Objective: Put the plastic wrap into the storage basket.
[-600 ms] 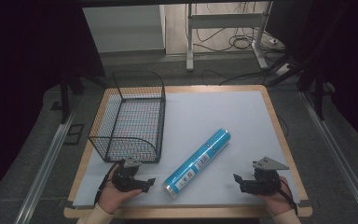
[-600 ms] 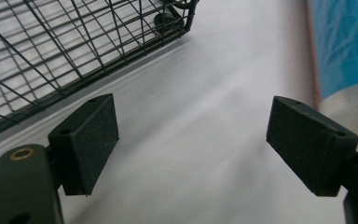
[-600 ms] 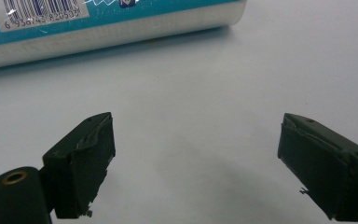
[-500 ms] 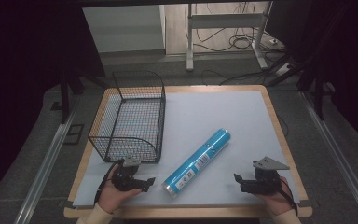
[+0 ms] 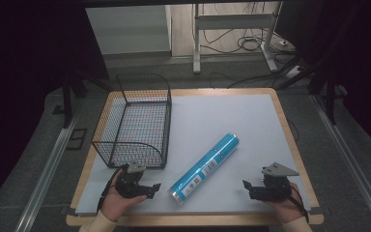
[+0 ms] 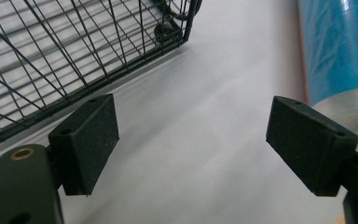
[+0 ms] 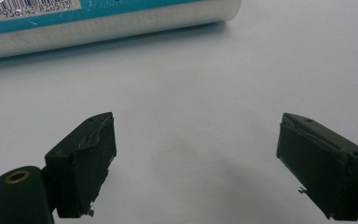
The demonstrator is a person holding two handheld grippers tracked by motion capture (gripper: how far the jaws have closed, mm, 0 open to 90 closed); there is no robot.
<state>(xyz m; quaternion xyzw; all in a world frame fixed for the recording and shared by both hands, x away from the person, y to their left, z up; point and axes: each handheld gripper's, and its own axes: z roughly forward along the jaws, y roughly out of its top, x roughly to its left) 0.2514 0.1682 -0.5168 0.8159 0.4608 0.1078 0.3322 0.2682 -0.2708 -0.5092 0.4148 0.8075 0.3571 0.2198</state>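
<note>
Two sets of black jaws stand spread wide with nothing between them. In the left gripper view, the left gripper [image 6: 191,144] has bare pale worktop between its pads; the lower wire edge of the black wire-mesh basket [image 6: 74,51] runs just beyond its left pad, and the near end of the long blue cylindrical roll with a silvery end cap [image 6: 340,51] lies just beyond its right pad, touching neither. In the right gripper view, the right gripper [image 7: 196,163] likewise frames only white surface, and the roll [image 7: 107,23], with a barcode label on its side, lies across the top, apart from both pads.

From the high view, the left gripper [image 5: 137,184] rests low at the near left of the white-topped, wood-edged worktop [image 5: 251,116], between the basket's near wall and the roll's near end. The right gripper [image 5: 265,189] sits at the near right, well apart from the roll [image 5: 204,168]. The roll lies flat on the worktop, slanting from near centre up toward the right, just beside the basket [image 5: 134,121] and outside it. The basket stands upright at the left, and only its mesh floor shows inside.
</note>
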